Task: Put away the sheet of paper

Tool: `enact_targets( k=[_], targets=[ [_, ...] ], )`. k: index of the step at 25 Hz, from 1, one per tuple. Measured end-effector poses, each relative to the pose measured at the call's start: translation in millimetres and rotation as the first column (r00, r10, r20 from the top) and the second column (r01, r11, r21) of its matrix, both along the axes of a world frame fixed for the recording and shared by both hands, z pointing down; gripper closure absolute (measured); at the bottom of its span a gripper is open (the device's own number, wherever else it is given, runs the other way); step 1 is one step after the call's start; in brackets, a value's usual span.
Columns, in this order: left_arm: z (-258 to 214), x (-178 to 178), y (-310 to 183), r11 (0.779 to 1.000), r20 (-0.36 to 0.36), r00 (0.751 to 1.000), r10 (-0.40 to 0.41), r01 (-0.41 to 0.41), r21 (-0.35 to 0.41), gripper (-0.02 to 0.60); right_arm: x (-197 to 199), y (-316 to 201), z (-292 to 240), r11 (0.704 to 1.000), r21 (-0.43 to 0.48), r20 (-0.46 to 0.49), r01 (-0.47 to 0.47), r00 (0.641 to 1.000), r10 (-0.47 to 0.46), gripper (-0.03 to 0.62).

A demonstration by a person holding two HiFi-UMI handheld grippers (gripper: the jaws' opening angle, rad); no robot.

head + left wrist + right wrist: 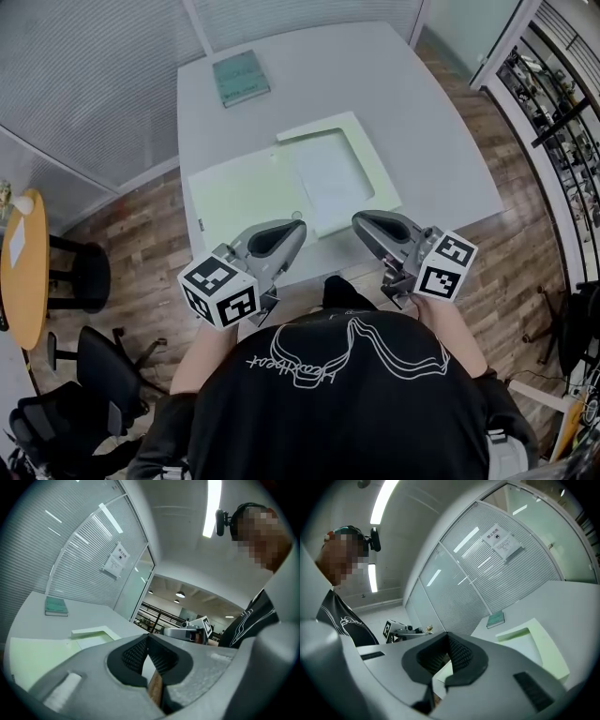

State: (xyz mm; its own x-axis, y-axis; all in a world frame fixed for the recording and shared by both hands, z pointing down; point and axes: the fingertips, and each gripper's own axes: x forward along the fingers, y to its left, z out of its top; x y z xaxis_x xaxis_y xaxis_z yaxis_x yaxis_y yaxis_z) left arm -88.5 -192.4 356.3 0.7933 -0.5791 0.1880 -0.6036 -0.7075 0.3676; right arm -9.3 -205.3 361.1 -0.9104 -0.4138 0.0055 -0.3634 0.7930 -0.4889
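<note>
We hold both grippers low and close to our body, at the near edge of the bench [412,122]. The left gripper [298,226] has its jaws pressed together with nothing between the pads. The right gripper [359,221] is likewise closed and empty. Neither one touches anything.

The sheet of paper [333,173] lies flat just ahead of the right gripper, resting in the right half of a pale green folder [239,192] that is spread open. The folder's other half lies ahead of the left gripper. A teal book [240,78] sits well beyond the left gripper, at the far side.

As we judge it, the sheet already sits in its place inside the folder, but the folder is not yet closed. What seems left is to swing the open cover over the sheet. We cannot tell whether the sheet is tucked under the raised border or only lying on it.
</note>
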Motion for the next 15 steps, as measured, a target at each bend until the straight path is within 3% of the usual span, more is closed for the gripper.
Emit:
enact_targets(
  k=[9,15],
  targets=[
    [-3,0,10,1.000,-0.039,0.999,0.001,-0.001,-0.014,0.569,-4,11,0,1.000,-0.005,-0.004,0.011,1.000,-0.011,0.585],
    [-2,-1,18,1.000,-0.025,1.000,0.000,0.000,-0.006,0.569,-6,21,3,1.000,-0.005,-0.012,0.016,1.000,-0.016,0.585]
  ],
)
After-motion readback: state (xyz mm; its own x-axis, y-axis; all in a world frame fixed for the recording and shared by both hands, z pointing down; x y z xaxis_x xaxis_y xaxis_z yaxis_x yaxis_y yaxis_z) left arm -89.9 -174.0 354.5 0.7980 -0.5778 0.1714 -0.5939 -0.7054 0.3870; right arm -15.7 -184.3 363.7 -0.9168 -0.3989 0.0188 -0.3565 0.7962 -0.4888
